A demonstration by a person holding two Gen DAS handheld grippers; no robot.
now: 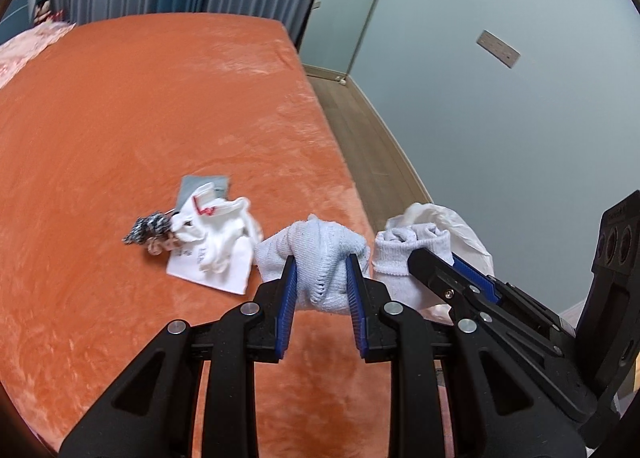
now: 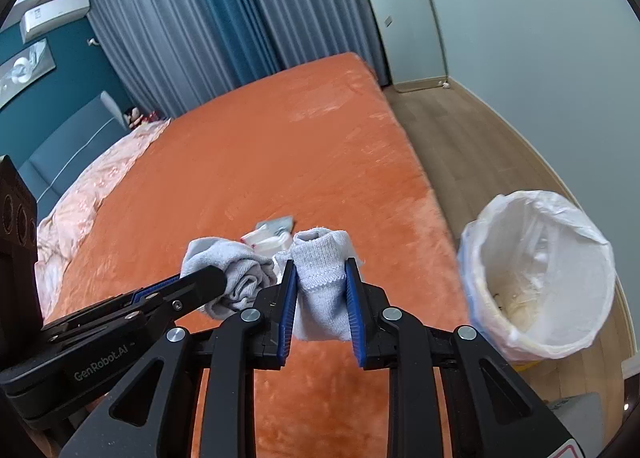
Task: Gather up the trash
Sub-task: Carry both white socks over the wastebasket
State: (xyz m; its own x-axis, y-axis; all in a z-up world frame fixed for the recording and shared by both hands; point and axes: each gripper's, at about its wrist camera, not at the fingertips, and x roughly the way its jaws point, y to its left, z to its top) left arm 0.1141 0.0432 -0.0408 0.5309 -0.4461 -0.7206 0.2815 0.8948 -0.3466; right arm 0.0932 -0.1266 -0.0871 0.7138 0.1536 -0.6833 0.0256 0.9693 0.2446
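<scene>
An orange plush bed [image 2: 248, 161] fills the room, with a bin [image 2: 540, 278] lined in white plastic on the wood floor [image 2: 460, 137] just beside its edge. On the bed lies a heap of litter [image 1: 208, 234]: white crumpled cloth with red marks, paper, a speckled scrap. The left gripper [image 1: 322, 282] pinches a pale grey sock [image 1: 316, 254] in narrow jaws above the bed. The right gripper [image 2: 320, 294] clamps a second sock [image 2: 320, 278], ribbed cuff up. "GenRobot.AI" reads on the left gripper's side.
</scene>
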